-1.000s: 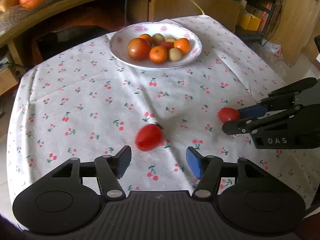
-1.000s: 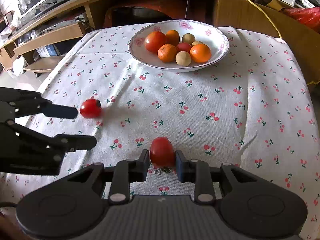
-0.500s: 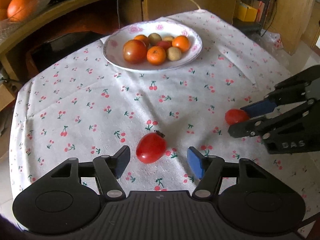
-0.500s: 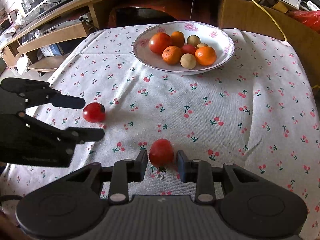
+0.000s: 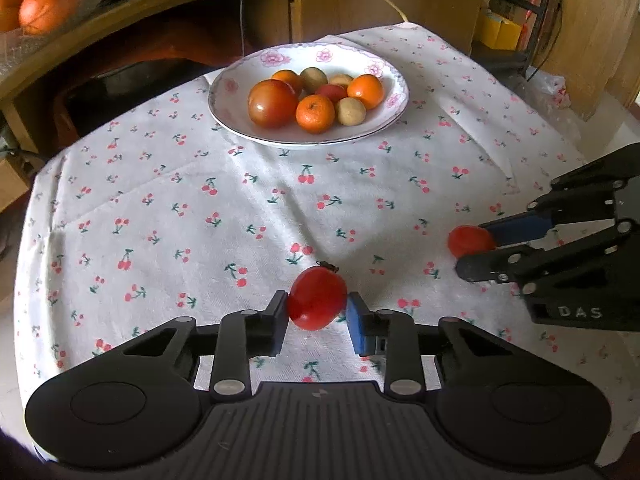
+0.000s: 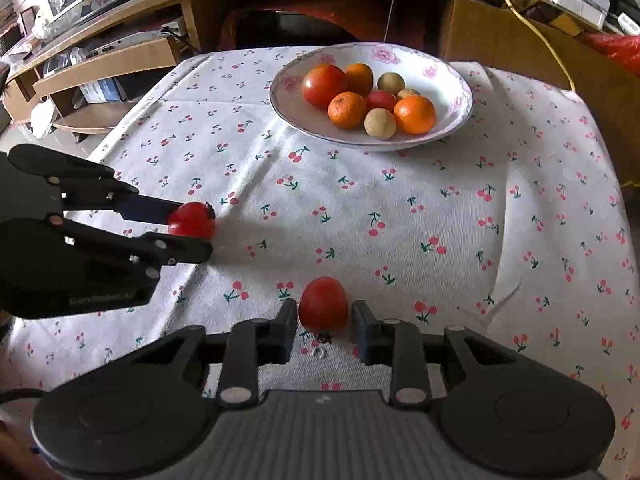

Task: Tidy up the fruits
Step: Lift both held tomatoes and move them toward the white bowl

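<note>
Two red tomatoes lie on the cherry-print tablecloth. My left gripper is shut on one tomato; the same tomato shows in the right wrist view between the left fingers. My right gripper straddles the other tomato, which rests on the cloth with small gaps to both pads; it also shows in the left wrist view. A white floral plate at the far side holds several oranges, tomatoes and small brown fruits.
A wooden desk with oranges on it stands behind the table. Cardboard boxes and cables sit at the back. The table drops off at the left edge and right edge.
My left gripper moved forward around its tomato and closed on it. My right gripper's jaws have opened slightly around its tomato. Both views sit a little closer to the plate.
</note>
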Available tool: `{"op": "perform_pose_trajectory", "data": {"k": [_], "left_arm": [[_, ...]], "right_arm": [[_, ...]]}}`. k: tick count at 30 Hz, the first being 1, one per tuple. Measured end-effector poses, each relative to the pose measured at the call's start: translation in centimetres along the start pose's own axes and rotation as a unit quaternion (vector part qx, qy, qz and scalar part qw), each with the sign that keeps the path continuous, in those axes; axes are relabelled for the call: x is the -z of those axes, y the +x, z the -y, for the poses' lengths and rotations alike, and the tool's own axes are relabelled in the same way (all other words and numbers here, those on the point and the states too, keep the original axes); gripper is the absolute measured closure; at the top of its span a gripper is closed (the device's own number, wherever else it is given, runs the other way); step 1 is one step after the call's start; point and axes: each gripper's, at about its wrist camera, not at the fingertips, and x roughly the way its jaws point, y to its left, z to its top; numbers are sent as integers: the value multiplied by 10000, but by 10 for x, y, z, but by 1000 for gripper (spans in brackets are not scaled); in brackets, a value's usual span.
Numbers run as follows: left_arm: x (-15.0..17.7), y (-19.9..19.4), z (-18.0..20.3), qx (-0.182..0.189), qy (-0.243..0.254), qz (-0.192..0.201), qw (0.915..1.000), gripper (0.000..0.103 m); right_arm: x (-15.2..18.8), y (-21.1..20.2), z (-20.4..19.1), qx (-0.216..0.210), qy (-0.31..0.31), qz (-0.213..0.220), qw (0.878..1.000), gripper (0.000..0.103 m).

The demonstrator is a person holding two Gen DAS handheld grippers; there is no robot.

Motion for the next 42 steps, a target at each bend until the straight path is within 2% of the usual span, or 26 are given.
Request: {"op": "perform_pose_trajectory", "data": {"k": [10,15,18,22,26,36,42], "left_arm": [[2,-2,7,72,85,-51,9999,64],[3,3,6,16,117,-78,9999,59],[3,4,5,-35,101,-78,9999,47],[3,5,5,-46,109,-76,9999,44],[4,4,8,4,162,-81,9998,46],[2,1,13,57,198,-138,9997,64],[4,-4,16,60,242,-114,9996,66]], "right_arm": [[-1,0,0,-14,-42,-9,10000,77],[-1,3,1,-13,-29,-42,10000,77],[-2,4,1,-8,-30,-26,10000,77],[-2,4,0,-8,-48,-7,10000,77],[-1,4,-2,28,-118,-10,9999,77],[-2,3,-7,108,-285,-7,9995,78],[-5,0,-9,72,-290,54,9995,78]]}}
